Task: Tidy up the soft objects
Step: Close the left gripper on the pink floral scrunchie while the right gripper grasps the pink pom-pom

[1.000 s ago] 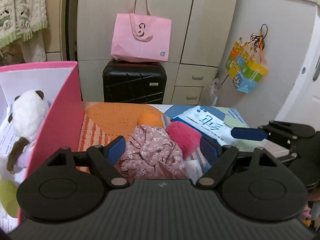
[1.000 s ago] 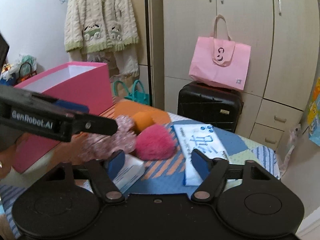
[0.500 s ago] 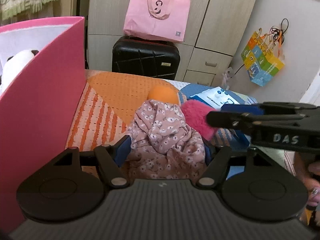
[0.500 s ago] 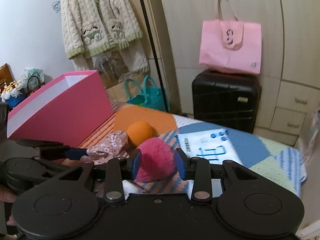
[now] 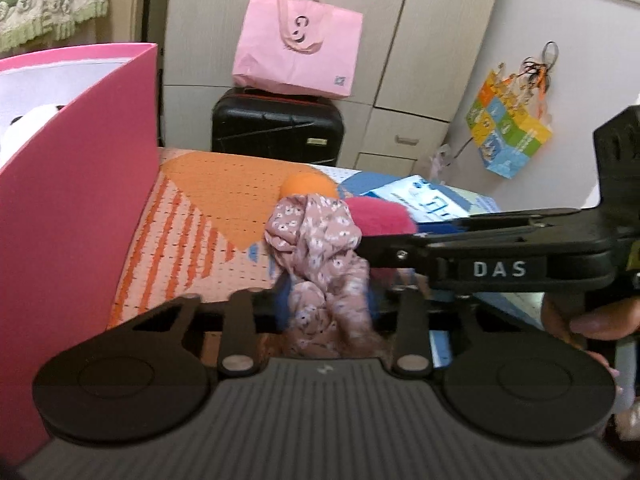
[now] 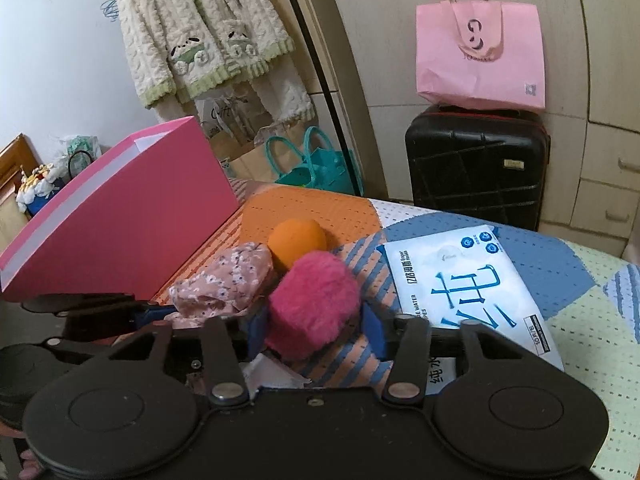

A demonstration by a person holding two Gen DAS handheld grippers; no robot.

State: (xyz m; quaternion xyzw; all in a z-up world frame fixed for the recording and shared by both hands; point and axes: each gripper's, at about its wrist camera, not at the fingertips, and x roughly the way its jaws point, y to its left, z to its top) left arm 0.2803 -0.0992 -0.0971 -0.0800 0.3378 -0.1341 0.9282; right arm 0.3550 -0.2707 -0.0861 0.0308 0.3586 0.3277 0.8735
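- Left gripper [image 5: 328, 304]: jaws have just closed on the floral cloth [image 5: 320, 248], pink, crumpled, bunched upright on the patchwork cover [image 5: 192, 240].
- Right gripper [image 6: 316, 328]: jaws clamp the fluffy magenta pompom [image 6: 312, 304], beside an orange ball [image 6: 296, 240].
- Pink box [image 6: 128, 216] stands left.

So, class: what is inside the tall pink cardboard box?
Over the wall of the tall pink cardboard box, the left wrist view shows only a white plush toy with a dark patch. The wall hides everything lower down.
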